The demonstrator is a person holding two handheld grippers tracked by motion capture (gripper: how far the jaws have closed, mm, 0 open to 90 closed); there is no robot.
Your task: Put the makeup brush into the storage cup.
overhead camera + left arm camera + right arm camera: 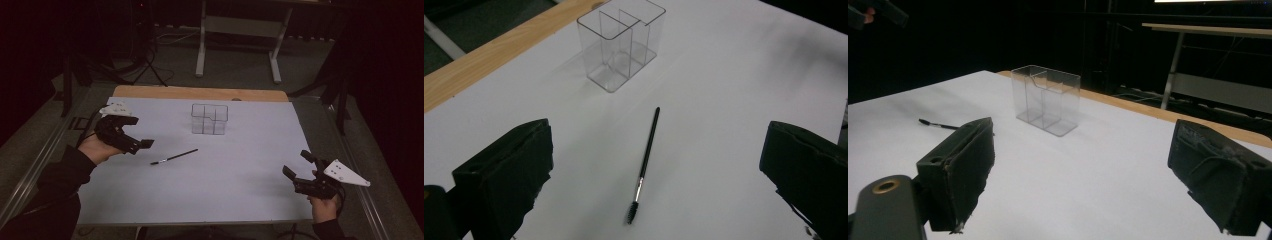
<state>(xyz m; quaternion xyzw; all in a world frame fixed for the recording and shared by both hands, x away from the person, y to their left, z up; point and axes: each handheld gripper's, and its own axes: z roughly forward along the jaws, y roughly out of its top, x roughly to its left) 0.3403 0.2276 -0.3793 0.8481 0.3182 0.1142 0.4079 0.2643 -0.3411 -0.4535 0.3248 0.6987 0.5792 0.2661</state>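
A thin black brush [174, 157] with a small spiral head lies on the white sheet [240, 170], left of centre. Behind it stands a clear plastic organiser [210, 119] with several compartments, all empty. My left gripper [140, 132] hovers open at the left, just left of the brush. In the left gripper view the brush [646, 155] lies between and beyond the open jaws of that gripper [658, 132], bristles nearest, with the organiser [621, 42] beyond it. My right gripper [297, 164] is open near the front right corner. Its view shows the right gripper [1083, 132] empty, the organiser [1048, 100] ahead and the brush [938, 124] at the far left.
The wooden table edge [200, 93] runs along the back of the sheet. Beyond it on the floor stand a white desk frame [239, 30] and dark stand legs [150, 70]. The left gripper [878, 12] appears at the top left of the right gripper view.
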